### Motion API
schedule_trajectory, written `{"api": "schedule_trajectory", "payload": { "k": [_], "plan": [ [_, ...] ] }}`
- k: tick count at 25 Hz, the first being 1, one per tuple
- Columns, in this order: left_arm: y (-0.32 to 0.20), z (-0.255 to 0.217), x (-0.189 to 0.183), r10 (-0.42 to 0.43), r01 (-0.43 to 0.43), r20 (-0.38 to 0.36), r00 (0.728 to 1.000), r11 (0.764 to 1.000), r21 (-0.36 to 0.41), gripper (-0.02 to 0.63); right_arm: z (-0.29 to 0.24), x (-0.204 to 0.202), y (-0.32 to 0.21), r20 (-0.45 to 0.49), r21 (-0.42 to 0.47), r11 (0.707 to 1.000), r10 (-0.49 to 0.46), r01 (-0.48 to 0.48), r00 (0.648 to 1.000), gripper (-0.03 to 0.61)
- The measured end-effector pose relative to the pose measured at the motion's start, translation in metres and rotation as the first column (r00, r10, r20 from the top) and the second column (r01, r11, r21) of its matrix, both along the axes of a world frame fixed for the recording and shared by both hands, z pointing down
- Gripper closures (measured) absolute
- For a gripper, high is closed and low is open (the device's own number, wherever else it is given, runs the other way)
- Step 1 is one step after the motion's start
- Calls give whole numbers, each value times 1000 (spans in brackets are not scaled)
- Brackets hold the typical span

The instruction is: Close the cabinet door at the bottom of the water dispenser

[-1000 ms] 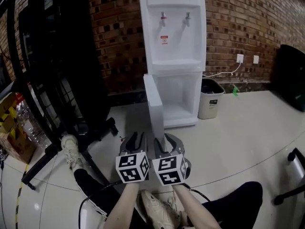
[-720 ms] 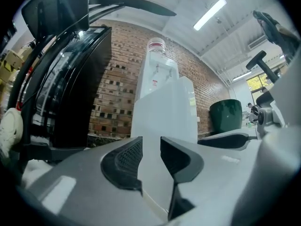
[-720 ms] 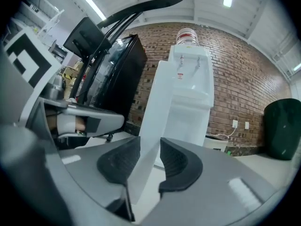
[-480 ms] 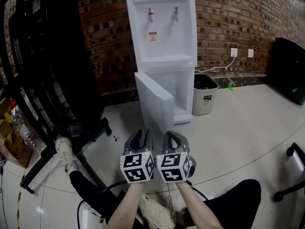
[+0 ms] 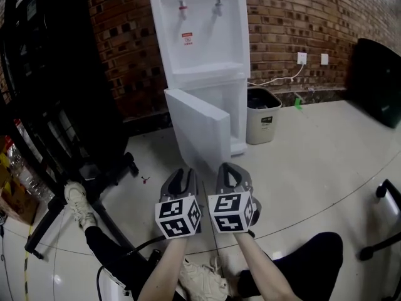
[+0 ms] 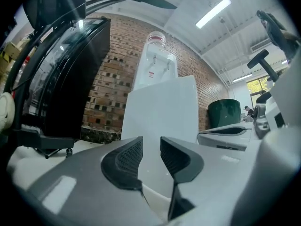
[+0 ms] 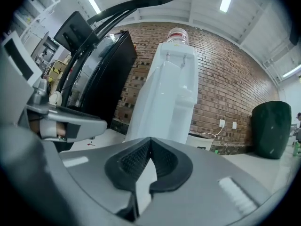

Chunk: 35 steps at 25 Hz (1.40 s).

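Note:
The white water dispenser [image 5: 200, 30] stands against the brick wall, and its bottom cabinet door [image 5: 197, 127] hangs open, swung out toward me. Both grippers are held side by side, low and level, a short way in front of the door and apart from it. My left gripper [image 5: 183, 175] is open by a narrow gap with nothing in it. In the left gripper view the left gripper [image 6: 151, 145] faces the door [image 6: 162, 102] straight ahead. My right gripper [image 5: 230, 171] is shut on nothing. In the right gripper view the right gripper [image 7: 150, 142] has its pads touching, with the dispenser [image 7: 171, 88] beyond.
A grey waste bin [image 5: 258, 115] stands right of the dispenser, below a wall outlet [image 5: 302, 58]. A tall black rack [image 5: 56, 74] fills the left side. A person's leg and shoe [image 5: 75, 202] lie at lower left. A chair base [image 5: 382, 224] sits at the right edge.
The right gripper's jaws have shut. Both grippers have moved forward toward the door. The view has swung, so the door's broad face now shows instead of its edge.

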<state>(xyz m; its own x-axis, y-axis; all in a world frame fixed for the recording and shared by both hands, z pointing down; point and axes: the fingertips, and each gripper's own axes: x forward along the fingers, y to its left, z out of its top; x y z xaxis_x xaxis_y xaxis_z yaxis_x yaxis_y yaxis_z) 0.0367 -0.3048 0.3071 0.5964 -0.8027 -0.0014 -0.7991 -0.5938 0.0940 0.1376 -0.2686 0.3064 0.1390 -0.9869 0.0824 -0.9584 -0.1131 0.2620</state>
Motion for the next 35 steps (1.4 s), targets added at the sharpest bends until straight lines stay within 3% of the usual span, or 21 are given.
{"api": "schedule_trajectory", "payload": {
  "k": [21,30,35],
  "plan": [
    [-53,27,55,22,-23,-15,1000,999,-36,491,-2,112,-45,43,56,993,106,-108,993,578],
    [-94,27,87,19,-19,-9,1000,1000,-9,491,0,151,-72,14,66,990,124,-125,992,578],
    [-114,32,107,39,-39,6,999,999,3,491,1,170,-94,46,66,989,131,-134,990,578]
  ]
}}
